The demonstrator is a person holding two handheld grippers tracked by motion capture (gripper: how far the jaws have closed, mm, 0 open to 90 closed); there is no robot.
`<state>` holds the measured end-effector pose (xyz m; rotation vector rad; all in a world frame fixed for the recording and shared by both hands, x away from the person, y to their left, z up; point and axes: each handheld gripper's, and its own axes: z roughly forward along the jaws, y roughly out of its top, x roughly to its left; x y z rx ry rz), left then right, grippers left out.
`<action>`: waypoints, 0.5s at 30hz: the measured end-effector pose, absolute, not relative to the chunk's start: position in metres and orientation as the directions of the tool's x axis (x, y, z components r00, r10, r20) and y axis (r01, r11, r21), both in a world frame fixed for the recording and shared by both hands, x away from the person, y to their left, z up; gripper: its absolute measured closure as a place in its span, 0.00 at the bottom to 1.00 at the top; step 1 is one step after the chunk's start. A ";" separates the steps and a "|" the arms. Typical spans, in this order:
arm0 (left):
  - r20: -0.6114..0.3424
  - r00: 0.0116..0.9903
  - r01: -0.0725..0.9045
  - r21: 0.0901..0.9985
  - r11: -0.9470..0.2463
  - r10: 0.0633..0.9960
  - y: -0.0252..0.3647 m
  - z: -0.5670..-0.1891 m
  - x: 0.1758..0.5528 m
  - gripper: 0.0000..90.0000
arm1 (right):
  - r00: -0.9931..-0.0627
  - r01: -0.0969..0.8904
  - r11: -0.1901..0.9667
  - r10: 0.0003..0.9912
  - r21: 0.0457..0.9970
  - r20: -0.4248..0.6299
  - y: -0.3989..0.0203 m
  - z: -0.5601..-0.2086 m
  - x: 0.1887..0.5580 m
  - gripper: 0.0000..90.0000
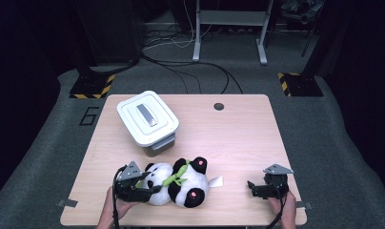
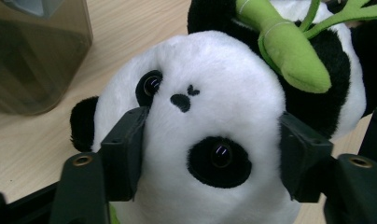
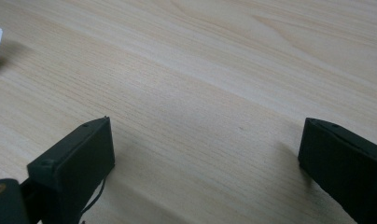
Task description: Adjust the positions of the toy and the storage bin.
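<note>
Now: left gripper [image 1: 150, 183] fingers [image 2: 123, 154] flanking panda plush [image 1: 178, 181] head, pressing lightly | plush lying near worktop [image 1: 238, 138] front edge | right gripper [image 1: 253, 187] fingers [image 3: 77, 161] wide apart, empty, front-right corner

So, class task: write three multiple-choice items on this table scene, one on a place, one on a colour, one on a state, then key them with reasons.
1. Where does the lidded box stand relative to the panda toy?
A. Farther up the table
B. Under the toy
C. At the right edge

2. What colour is the stalk on the panda toy?
A. Red
B. Green
C. Blue

3. How do the right gripper's jaws stand?
A. Apart over bare table
B. Clamped on the box
C. Around the toy

Answers: 1 A, the high view shows the box beyond the toy. 2 B, the left gripper view shows green plush. 3 A, only wood lies between its jaws.
</note>
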<state>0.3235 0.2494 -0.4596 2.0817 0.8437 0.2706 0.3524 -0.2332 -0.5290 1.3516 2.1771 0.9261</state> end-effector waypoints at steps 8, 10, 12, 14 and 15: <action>-0.118 0.738 0.479 0.785 -0.394 0.664 0.249 -0.457 0.324 0.26 | -0.445 0.621 0.309 0.896 0.720 -0.002 -0.233 -0.529 0.352 0.03; -0.134 0.729 0.487 0.791 -0.371 0.671 0.249 -0.456 0.324 0.24 | -0.444 0.621 0.309 0.896 0.720 -0.001 -0.233 -0.529 0.352 0.03; -0.137 0.730 0.483 0.796 -0.365 0.669 0.251 -0.454 0.324 0.22 | -0.444 0.621 0.309 0.896 0.720 -0.002 -0.233 -0.529 0.352 0.03; -0.142 0.726 0.484 0.801 -0.353 0.673 0.253 -0.451 0.324 0.19 | -0.444 0.621 0.309 0.896 0.720 -0.001 -0.233 -0.529 0.352 0.03; -0.141 0.723 0.482 0.804 -0.348 0.676 0.254 -0.449 0.325 0.18 | -0.444 0.621 0.309 0.896 0.720 -0.001 -0.233 -0.529 0.352 0.03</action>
